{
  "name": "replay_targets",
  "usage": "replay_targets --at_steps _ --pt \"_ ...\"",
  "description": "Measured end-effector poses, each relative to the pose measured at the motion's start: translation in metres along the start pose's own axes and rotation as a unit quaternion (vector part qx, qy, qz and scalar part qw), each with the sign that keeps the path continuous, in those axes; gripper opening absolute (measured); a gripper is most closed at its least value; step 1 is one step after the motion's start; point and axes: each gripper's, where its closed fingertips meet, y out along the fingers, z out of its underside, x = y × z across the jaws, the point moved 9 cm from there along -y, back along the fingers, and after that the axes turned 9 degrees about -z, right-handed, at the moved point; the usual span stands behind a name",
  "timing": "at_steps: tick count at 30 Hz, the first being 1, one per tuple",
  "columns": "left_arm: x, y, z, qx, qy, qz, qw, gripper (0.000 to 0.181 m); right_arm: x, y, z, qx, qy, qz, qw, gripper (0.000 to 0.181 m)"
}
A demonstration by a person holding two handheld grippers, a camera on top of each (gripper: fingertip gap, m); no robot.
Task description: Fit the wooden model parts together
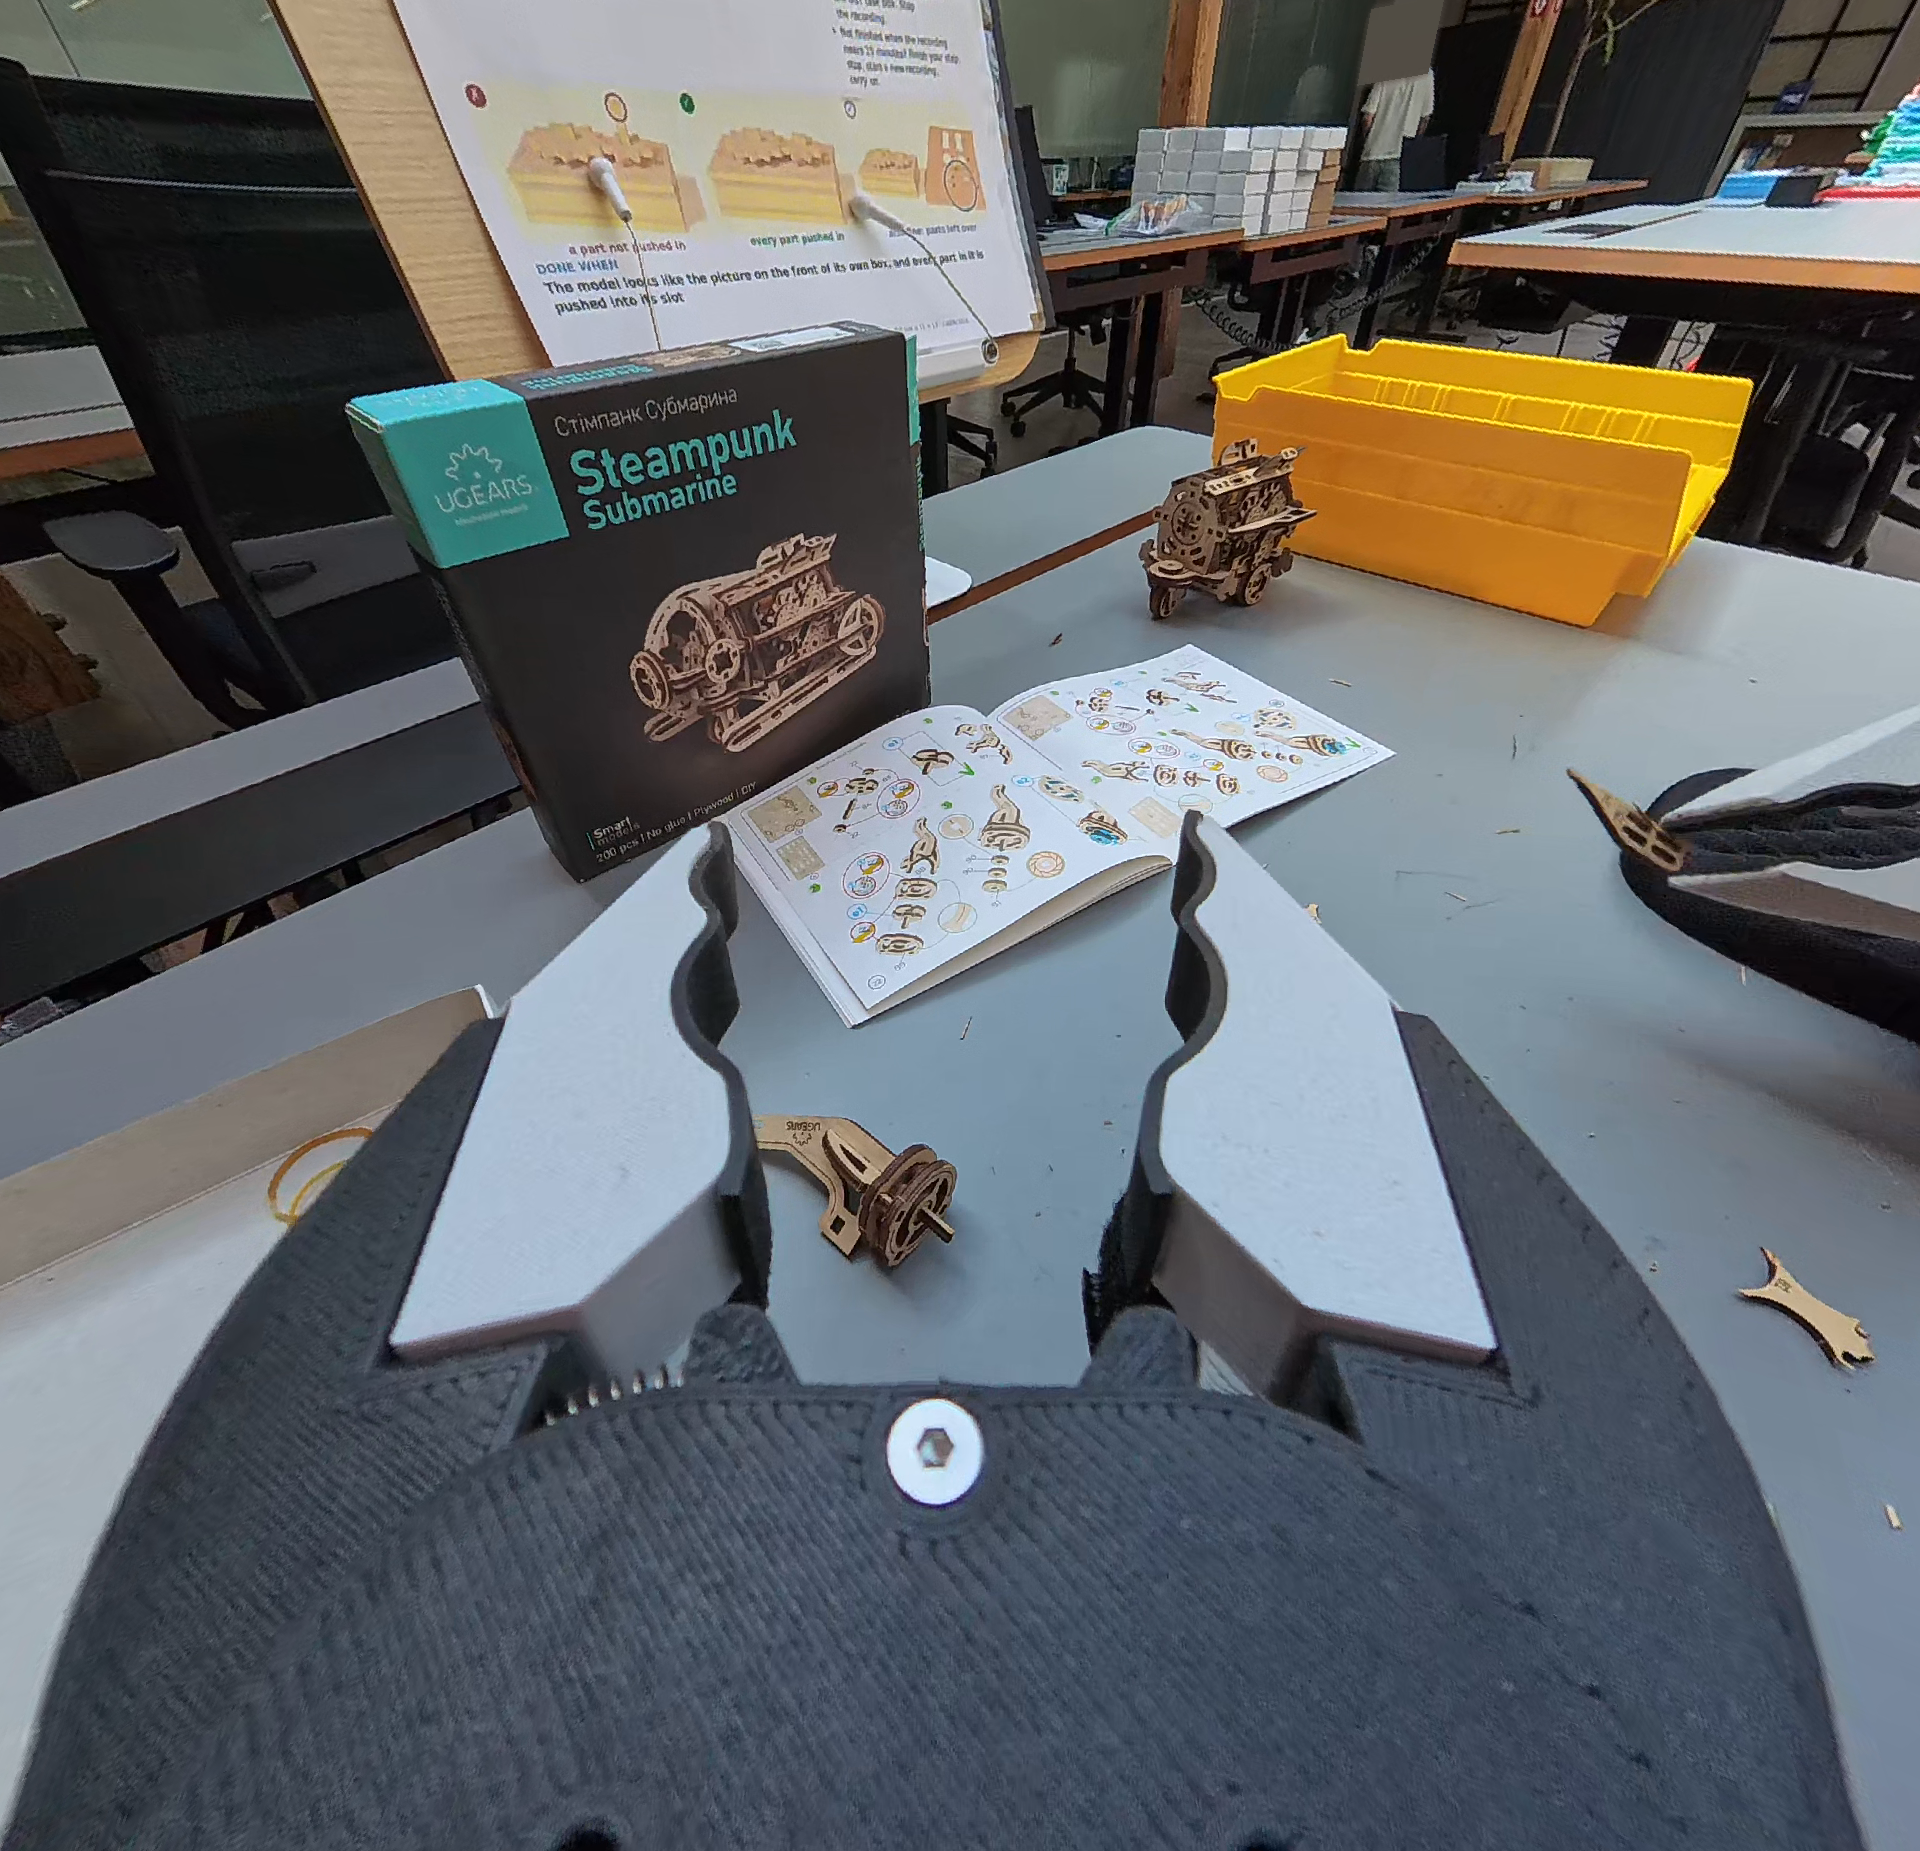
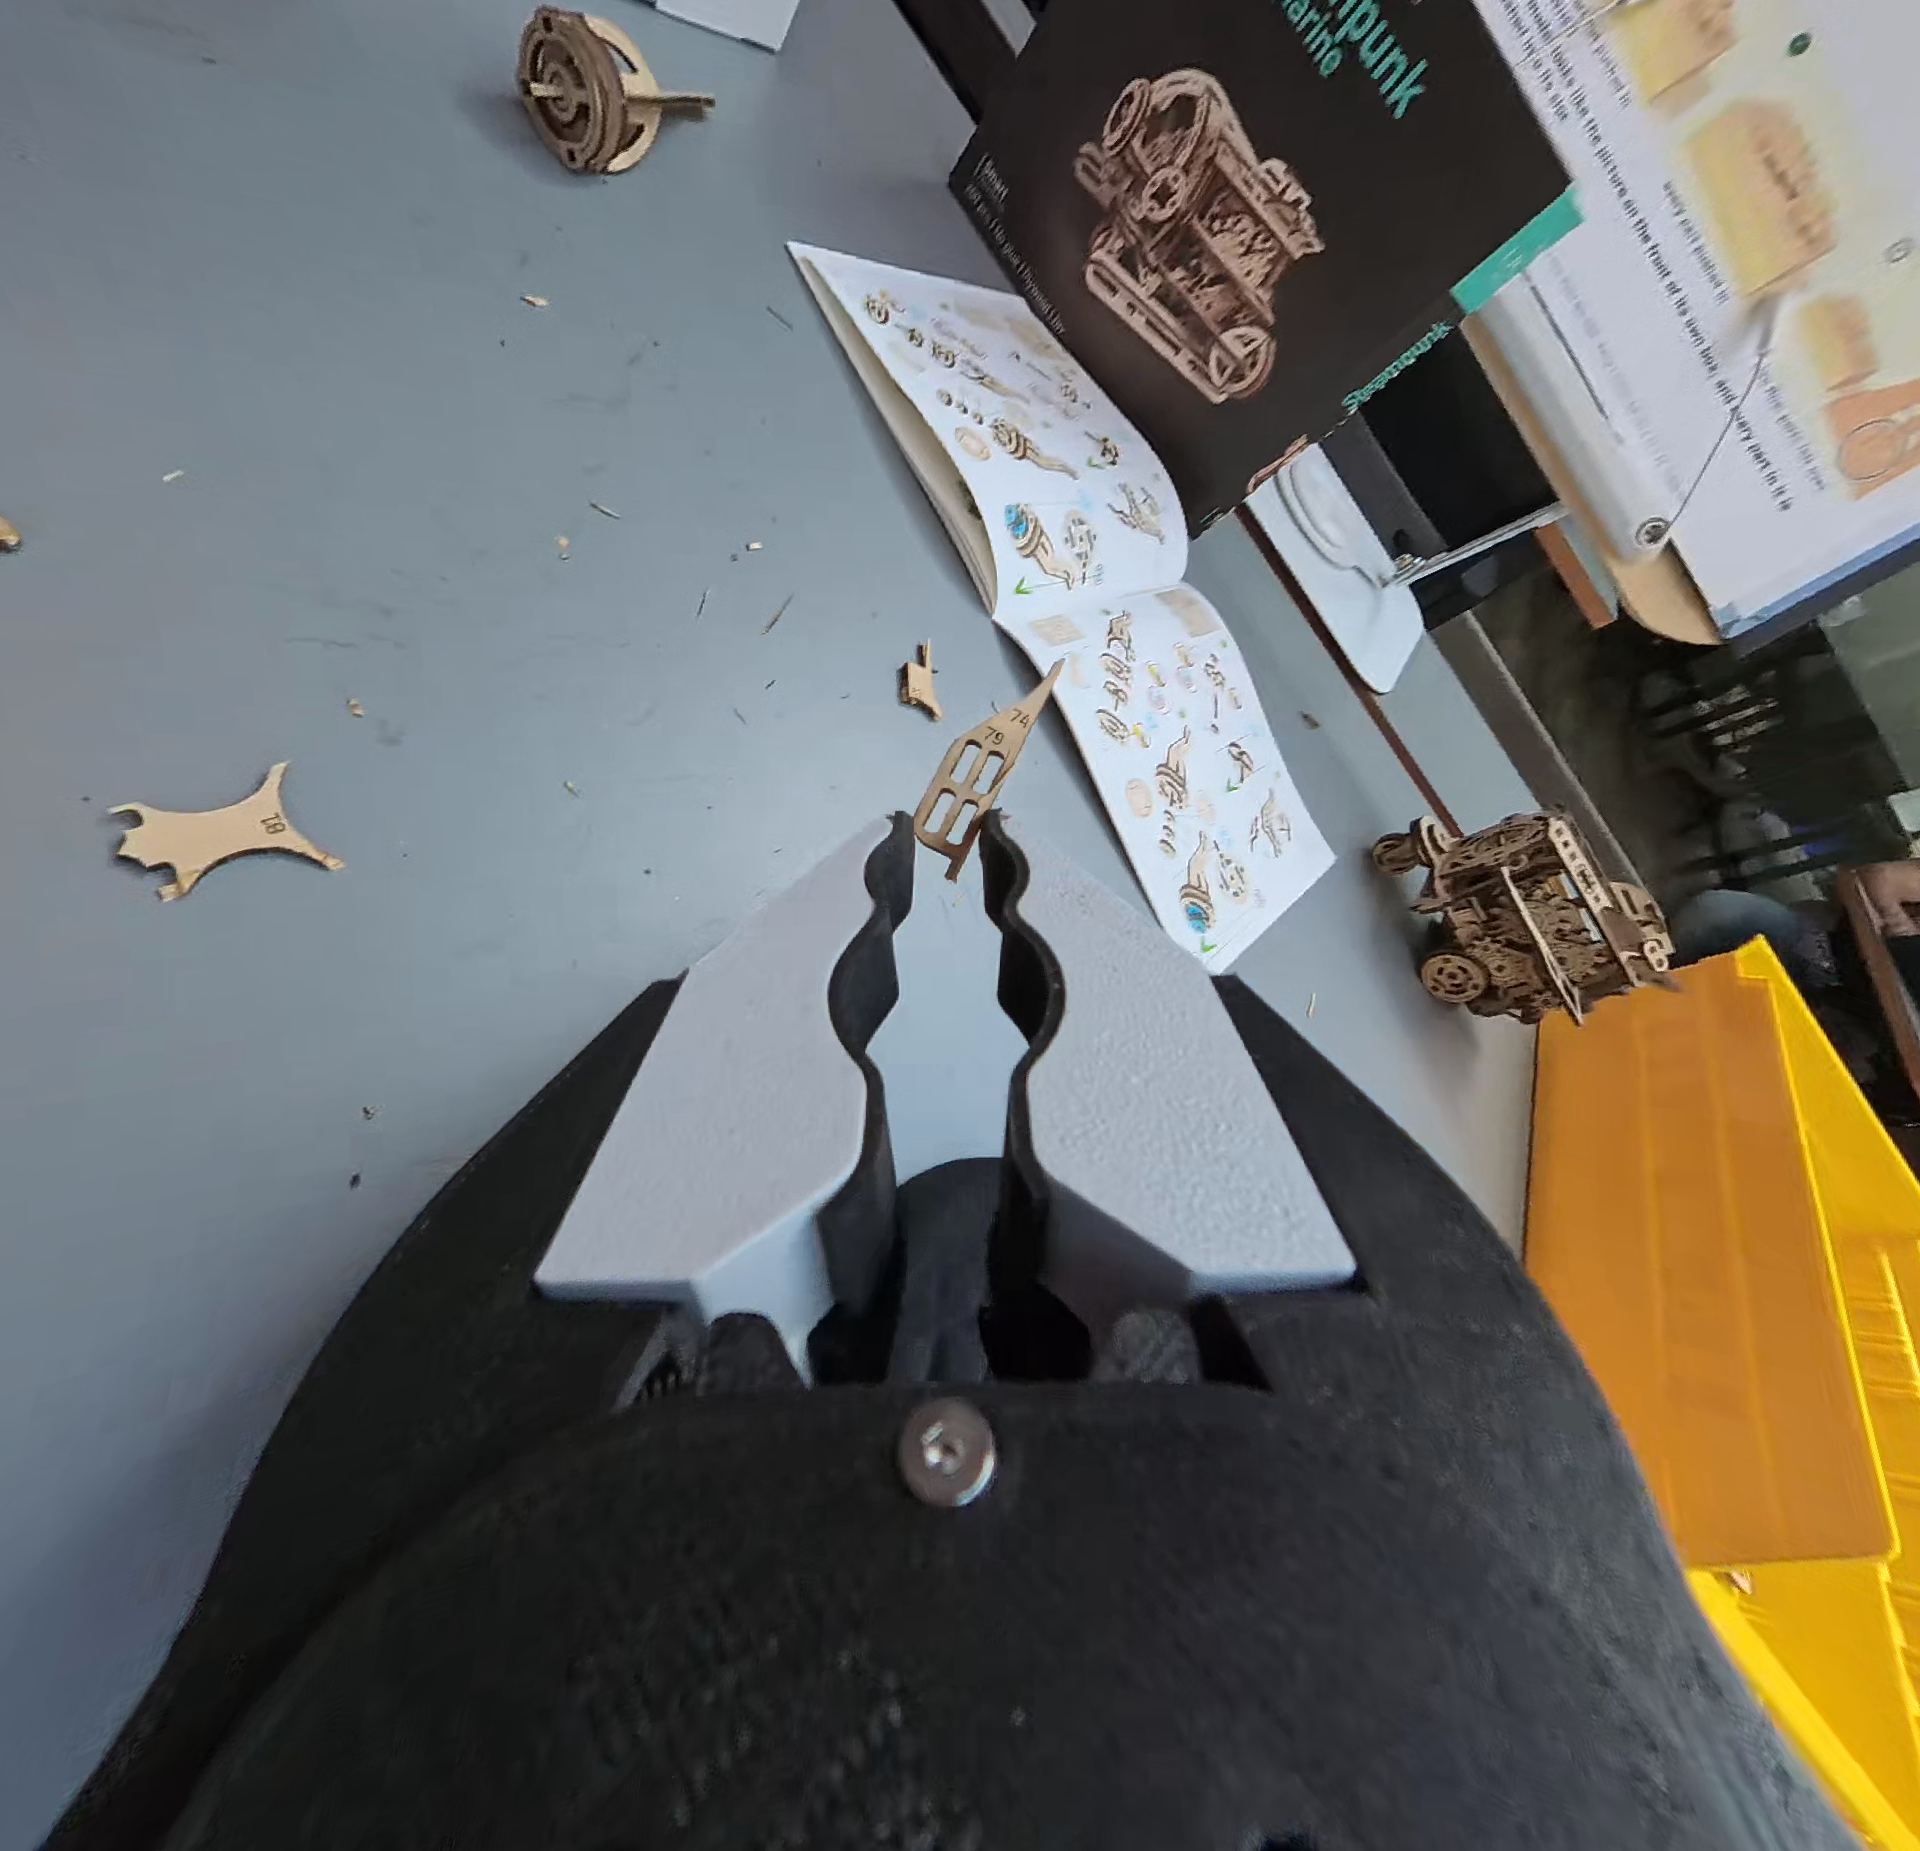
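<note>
Printed writing on black-and-teal kit box [image 1: 665, 596], open instruction booklet [image 1: 1039, 814] and poster [image 1: 707, 128] behind; wording left out. Right gripper [image 2: 948, 827] pinches thin pointed wooden part [image 2: 982, 773] with cut-out slots and engraved numerals, tip aimed away toward booklet. Left gripper [image 1: 956, 866] spread wide, empty, above wheel subassembly [image 1: 883, 1193] lying on grey worktop [image 1: 1558, 1126]. Part-built model [image 1: 1221, 528] beside yellow bin [image 1: 1475, 471].

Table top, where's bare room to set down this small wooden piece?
Free: the grey stretch between the wheel subassembly, the open booklet and the flat offcut, with only splinters. Crowded: by the box, the built model and the yellow bin.
</note>
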Motion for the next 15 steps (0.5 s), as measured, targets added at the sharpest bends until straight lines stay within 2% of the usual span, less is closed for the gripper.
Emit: replay_targets --at_steps 1,6,13,15 --pt "0.000 0.000 0.000 0.001 0.000 0.000 1.000 0.084 -0.003 0.000 0.001 -0.003 -0.001 0.005 1.000 0.012" --pt "-0.001 -0.001 -0.001 -0.003 0.002 -0.004 1.000 0.085 -0.019 -0.006 0.008 -0.005 -0.007 0.069 0.998 0.012" --pt "-0.004 0.000 0.000 0.003 0.010 -0.001 1.000 0.085 -0.031 -0.016 0.012 -0.005 0.016 0.091 0.996 0.012" --pt "-0.005 0.001 0.001 0.004 0.011 0.001 1.000 0.086 -0.045 -0.025 0.015 0.004 0.007 0.112 0.994 0.012"
